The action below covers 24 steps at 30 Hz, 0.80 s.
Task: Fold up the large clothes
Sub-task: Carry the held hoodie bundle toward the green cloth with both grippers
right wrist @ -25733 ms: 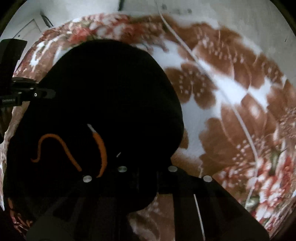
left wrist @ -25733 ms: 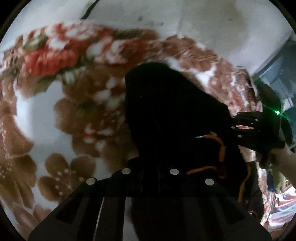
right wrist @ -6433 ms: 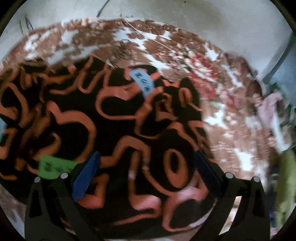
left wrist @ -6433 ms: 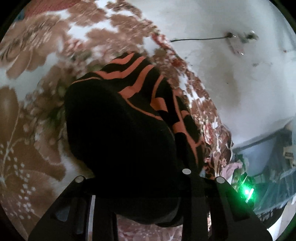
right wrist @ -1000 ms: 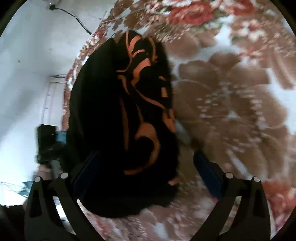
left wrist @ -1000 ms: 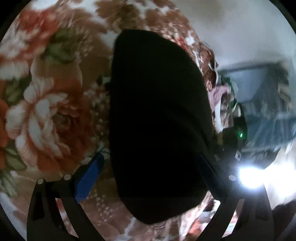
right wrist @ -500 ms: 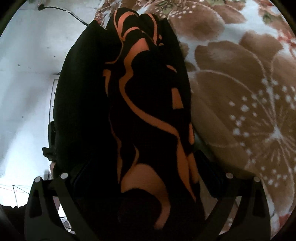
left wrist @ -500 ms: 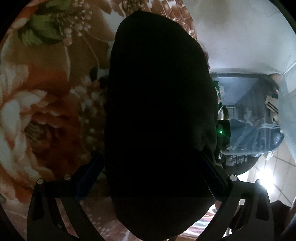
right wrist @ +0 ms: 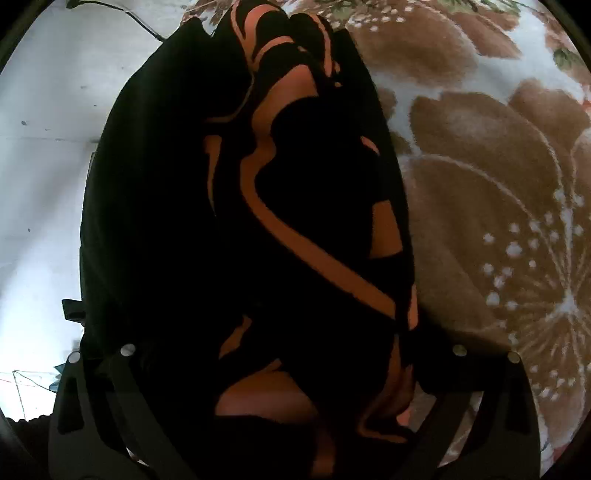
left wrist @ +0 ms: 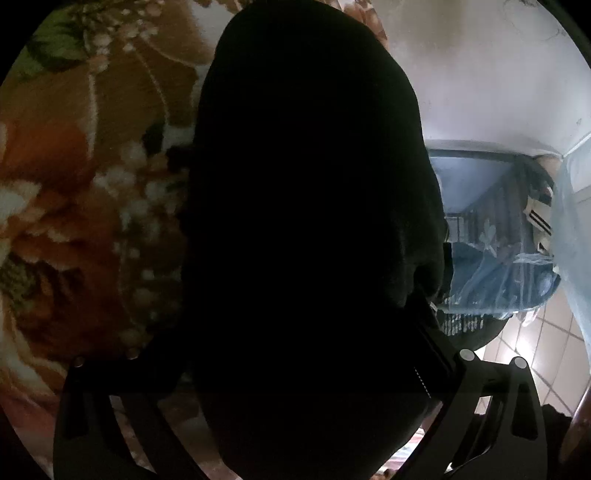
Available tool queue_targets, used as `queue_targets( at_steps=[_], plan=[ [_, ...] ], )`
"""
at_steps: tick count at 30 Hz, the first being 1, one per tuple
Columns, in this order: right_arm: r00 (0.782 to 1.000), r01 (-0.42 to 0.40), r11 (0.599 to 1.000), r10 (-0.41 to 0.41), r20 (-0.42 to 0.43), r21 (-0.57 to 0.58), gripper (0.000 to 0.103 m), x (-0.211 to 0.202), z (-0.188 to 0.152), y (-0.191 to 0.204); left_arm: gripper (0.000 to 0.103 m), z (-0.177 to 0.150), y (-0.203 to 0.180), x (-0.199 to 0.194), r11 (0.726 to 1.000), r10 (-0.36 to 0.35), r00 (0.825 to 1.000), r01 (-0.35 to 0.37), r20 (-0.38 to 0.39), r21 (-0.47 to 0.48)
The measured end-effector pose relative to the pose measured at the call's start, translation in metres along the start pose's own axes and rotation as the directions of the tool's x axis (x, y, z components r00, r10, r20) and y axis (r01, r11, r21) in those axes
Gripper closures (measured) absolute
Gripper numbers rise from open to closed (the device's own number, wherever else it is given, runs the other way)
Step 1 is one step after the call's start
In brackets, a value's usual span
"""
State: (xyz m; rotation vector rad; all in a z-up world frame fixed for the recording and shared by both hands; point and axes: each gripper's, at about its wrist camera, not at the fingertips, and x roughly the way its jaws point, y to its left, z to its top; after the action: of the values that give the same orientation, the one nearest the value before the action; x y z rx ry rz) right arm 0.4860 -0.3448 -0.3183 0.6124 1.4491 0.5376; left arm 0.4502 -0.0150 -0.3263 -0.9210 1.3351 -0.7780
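A folded black garment (left wrist: 306, 221) lies as a thick bundle on the floral blanket (left wrist: 92, 203). In the left wrist view only plain black cloth shows. In the right wrist view the garment (right wrist: 258, 221) shows its orange curved pattern. My left gripper (left wrist: 295, 354) is open at full width, with the bundle pushed in between its fingers and covering the pads. My right gripper (right wrist: 291, 350) is open just as wide at the opposite end, and the cloth fills its gap too. Both sets of fingertips are hidden by fabric.
The brown, red and white blanket (right wrist: 480, 184) spreads out beside the bundle. A white wall (left wrist: 480, 74) stands behind. A blue bundle in clear plastic (left wrist: 491, 273) and a tiled floor (left wrist: 546, 339) lie beyond the bed edge. A black cable (right wrist: 140, 18) runs on the wall.
Both grippers have moved closer in on the bundle from opposite ends. The cloth now fills more of each view and hides the blue pads seen a second ago.
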Motion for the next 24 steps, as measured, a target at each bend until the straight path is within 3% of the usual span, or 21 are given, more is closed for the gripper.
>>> queue_targets(
  at_steps=[7,11,19,24],
  plan=[
    [1.0,-0.013,1.0,0.013,0.02,0.01,0.005,0.008,-0.007,0.015,0.004,0.004,-0.004,0.012,0.999,-0.039,0.999,0.039,-0.009,0.002],
    [0.999,-0.001,1.0,0.001,0.047,0.002,0.021,0.002,-0.012,0.03,0.004,0.001,-0.008,0.011,1.0,-0.027,1.0,0.027,0.003,0.01],
    [0.999,0.006,1.0,-0.005,0.047,-0.017,0.033,-0.002,-0.012,0.039,0.004,0.005,-0.021,0.019,0.999,0.004,1.0,-0.003,-0.026,0.04],
    [0.998,-0.011,1.0,0.011,0.058,-0.014,0.044,0.004,-0.013,0.038,0.007,0.004,-0.027,0.032,0.999,-0.03,0.999,0.031,-0.029,0.04]
  ],
)
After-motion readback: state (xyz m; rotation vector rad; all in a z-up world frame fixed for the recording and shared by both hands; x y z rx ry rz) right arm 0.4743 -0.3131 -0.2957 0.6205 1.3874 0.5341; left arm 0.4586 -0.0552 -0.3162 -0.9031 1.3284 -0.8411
